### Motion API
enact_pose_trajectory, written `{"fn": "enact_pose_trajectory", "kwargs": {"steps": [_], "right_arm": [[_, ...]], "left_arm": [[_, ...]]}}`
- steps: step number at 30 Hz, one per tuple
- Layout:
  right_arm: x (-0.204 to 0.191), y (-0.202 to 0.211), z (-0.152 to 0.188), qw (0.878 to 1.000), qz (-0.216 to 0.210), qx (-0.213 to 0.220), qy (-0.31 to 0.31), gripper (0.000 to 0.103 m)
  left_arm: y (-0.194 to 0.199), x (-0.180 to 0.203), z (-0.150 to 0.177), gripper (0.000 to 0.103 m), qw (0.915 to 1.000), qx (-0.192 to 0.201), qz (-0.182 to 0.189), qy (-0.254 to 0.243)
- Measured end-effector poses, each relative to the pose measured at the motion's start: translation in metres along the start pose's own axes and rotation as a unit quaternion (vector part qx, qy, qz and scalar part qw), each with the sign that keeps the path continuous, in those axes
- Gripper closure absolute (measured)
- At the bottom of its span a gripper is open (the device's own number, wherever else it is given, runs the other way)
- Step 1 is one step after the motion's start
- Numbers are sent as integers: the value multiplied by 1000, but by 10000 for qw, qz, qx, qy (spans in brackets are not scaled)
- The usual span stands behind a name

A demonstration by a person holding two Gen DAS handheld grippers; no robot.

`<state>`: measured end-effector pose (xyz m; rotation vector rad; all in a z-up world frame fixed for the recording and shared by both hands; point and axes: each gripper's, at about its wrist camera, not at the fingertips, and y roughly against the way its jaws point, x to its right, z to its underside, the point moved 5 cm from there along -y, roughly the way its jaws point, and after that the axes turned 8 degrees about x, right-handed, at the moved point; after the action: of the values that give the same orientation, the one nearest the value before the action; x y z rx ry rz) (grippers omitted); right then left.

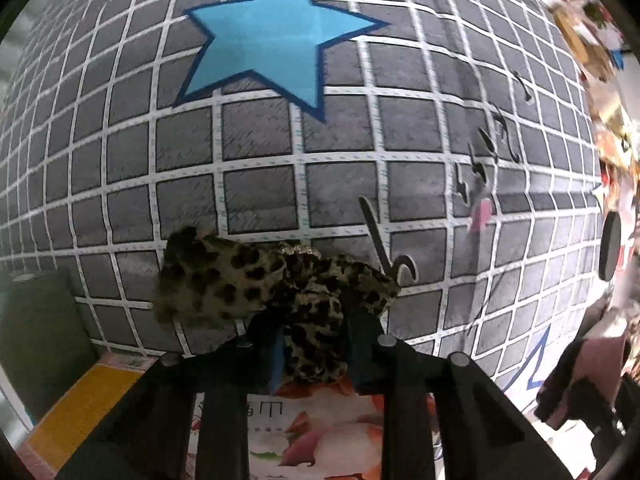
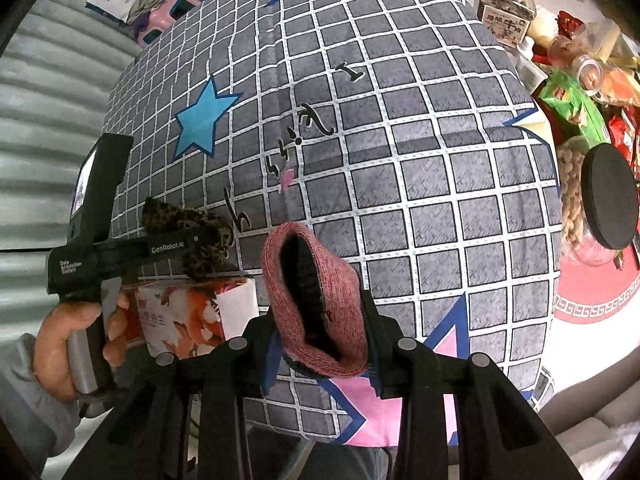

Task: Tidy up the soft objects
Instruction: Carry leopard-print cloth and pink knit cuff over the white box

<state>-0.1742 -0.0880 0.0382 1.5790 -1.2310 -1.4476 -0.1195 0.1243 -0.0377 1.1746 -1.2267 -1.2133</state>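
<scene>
Soft objects were what I had in both tools at that moment, 1 in each, held above the largest thing in view: the grey quilt printed with a white grid and coloured stars (image 2: 400, 184), which filled both wrist views. A flat carton printed with orange flowers (image 2: 180, 316) sat at its near edge, under my left tool. To the right, on a round table with a red patterned rim (image 2: 592, 300), stood a clear jar of nuts with a black lid (image 2: 608, 200) among other jars and snack packets.

My left gripper (image 1: 316, 344) was clamped narrow on a leopard-print fabric scrunchie (image 1: 256, 280), most of it spilling out ahead of the fingertips, above the carton's far edge and the quilt. My right gripper (image 2: 324, 340) pinched the bottom edge of a dusty-pink knitted band with a dark lining (image 2: 320, 296), which stood up as an open loop over the quilt.

I judged the step to be carrying both pieces to wherever they belonged; I couldn't tell from these views where that was. Doing it well meant keeping both grips firm, since soft fabric creeps out of a pinch, lowering each piece until it rested before letting go, and setting them apart so the 2 wouldn't tangle.
</scene>
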Motion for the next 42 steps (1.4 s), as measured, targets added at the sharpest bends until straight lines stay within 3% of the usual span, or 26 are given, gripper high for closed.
{"fn": "enact_pose_trajectory", "kwargs": {"steps": [6,18,24,32,42], "right_arm": [[-5,3,2,9999,9,32,114,67],[-32,13,15,9992,34,91,391,67],[-50,17,28,9986,45,125,509,67],[-82,23,52,9971,20,114,754,67],[-140,27,73,9926,-132,133,1198,67]], "left_arm": [[34,9,3,80,9988,448,-67,-207],[112,15,38,80,9910,1108,183,-724],[128,8,50,80,9876,1266,315,-869],[156,-4,91,80,9839,1395,550,-968],[183,-47,137,80,9819,1564,636,-858]]}}
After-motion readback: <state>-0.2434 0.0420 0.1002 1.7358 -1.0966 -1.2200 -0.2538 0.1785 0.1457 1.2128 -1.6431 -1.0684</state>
